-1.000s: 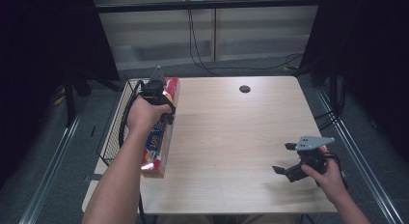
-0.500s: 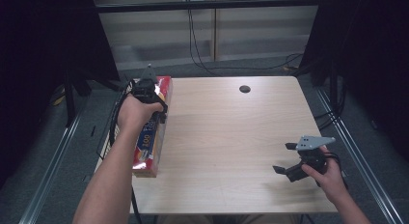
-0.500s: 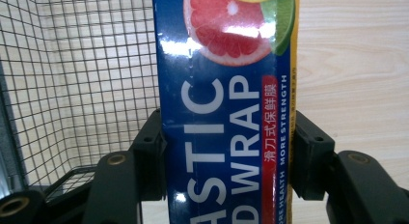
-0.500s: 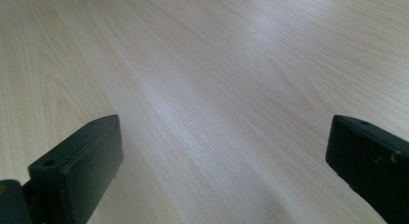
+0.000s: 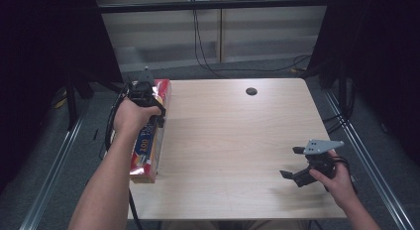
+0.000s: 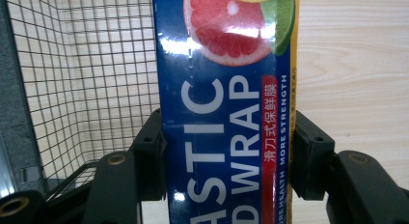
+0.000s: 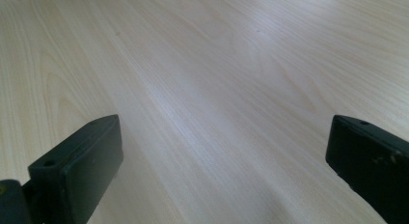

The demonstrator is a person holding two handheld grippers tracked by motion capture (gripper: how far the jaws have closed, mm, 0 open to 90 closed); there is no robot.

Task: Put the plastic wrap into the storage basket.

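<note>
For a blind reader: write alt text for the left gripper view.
The left gripper clamps a blue plastic wrap box printed with citrus slices, one black jaw on each side. A wire mesh basket stands left, the light wooden table right.

- High view: the pale wooden table (image 5: 237,141) is evenly lit from above, while the surroundings at both sides fall into deep darkness.
- Left gripper view: white glare patches sit on the glossy blue plastic-wrap box (image 6: 226,103); the black jaws at the bottom look soft.
- Right gripper view: a broad pale sheen crosses the wood grain; the near jaws are blurred.
</note>
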